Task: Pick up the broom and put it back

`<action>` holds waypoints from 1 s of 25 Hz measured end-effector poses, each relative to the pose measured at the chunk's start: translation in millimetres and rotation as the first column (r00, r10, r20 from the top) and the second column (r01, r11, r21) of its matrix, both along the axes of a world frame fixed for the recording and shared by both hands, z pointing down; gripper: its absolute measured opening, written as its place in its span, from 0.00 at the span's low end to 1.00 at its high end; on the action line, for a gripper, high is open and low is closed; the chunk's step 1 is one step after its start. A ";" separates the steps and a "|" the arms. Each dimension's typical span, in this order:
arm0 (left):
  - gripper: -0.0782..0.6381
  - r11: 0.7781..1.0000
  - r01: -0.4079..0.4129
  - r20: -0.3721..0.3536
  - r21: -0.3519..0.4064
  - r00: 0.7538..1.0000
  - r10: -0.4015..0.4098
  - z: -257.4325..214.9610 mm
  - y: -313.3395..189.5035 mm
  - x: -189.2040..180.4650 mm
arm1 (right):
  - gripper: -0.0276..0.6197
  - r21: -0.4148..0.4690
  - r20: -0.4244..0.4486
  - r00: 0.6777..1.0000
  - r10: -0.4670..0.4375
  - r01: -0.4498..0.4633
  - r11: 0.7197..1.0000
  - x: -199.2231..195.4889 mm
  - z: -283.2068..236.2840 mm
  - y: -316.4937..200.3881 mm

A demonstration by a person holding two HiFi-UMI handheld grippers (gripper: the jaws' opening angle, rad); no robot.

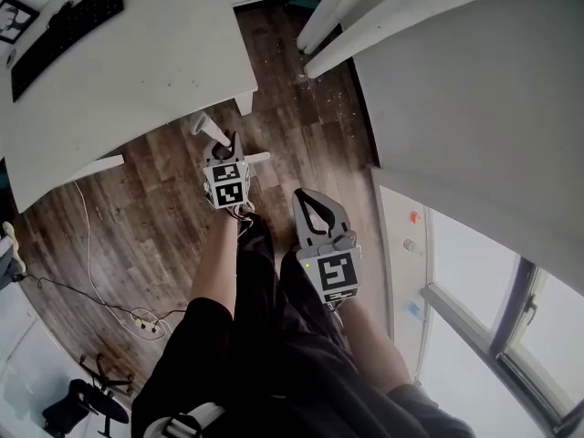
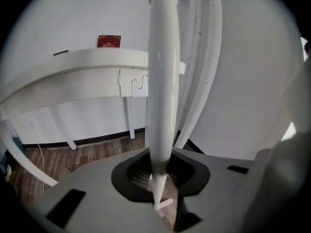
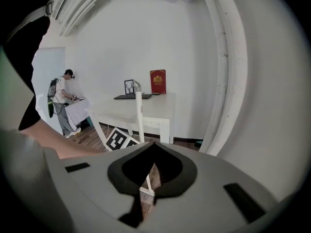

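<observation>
**Beside the desk: broom gripped upright**

Over the wooden floor (image 1: 164, 217), just off the corner of the white desk (image 1: 137, 71), stands looking steeply down along both bare forearms. Reaches forward and down with the left arm, with the left gripper (image 1: 225, 146) tilted toward the floor and its marker cube facing up. Holds the right arm nearer the body, with the right gripper (image 1: 310, 201) angled down the same way. Sets it just beside the left one without touching it.

Grips the broom (image 1: 206, 129) in the left gripper, with both jaws pressed against the white handle near their tips. Carries the handle upright through those jaws, top end above the gripper toward the desk edge, small white head low down by the boards. Cannot tell whether the head touches the floor.

Has the right gripper's jaws closed together on nothing. From the right gripper view, looks past them at the broom's handle and head ahead and slightly left, clear of that gripper.
</observation>
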State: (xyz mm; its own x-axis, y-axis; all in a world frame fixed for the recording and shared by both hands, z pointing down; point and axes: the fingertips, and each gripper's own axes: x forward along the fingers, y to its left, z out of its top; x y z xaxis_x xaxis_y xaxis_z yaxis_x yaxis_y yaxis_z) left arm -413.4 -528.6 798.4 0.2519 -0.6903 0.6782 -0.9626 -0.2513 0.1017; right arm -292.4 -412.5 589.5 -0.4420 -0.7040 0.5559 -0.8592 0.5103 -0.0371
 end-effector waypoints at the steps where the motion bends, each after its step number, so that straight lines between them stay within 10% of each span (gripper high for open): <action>1: 0.20 1.000 -0.004 0.003 0.008 1.000 0.004 -6.5 6.2 1.4 | 0.08 0.002 -0.002 1.000 -0.008 0.008 1.000 2.8 -0.5 2.1; 11: 0.20 0.984 -0.012 0.048 0.176 0.999 0.003 -110.4 58.9 11.1 | 0.08 0.080 0.020 0.996 -0.085 0.083 0.993 23.7 -32.3 20.8; 25: 0.20 0.888 0.085 0.000 0.452 0.995 -0.096 -340.4 167.1 38.7 | 0.08 0.333 0.144 0.965 -0.219 0.161 0.929 26.4 -157.4 45.3</action>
State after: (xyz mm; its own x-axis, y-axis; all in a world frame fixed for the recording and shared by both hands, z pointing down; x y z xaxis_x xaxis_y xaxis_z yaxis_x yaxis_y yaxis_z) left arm -374.7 -361.5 458.0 0.1625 -0.9422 0.2930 -0.9840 -0.1768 -0.0227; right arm -266.0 -367.3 432.0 -0.6549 -0.7230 0.2199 -0.7393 0.6732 0.0115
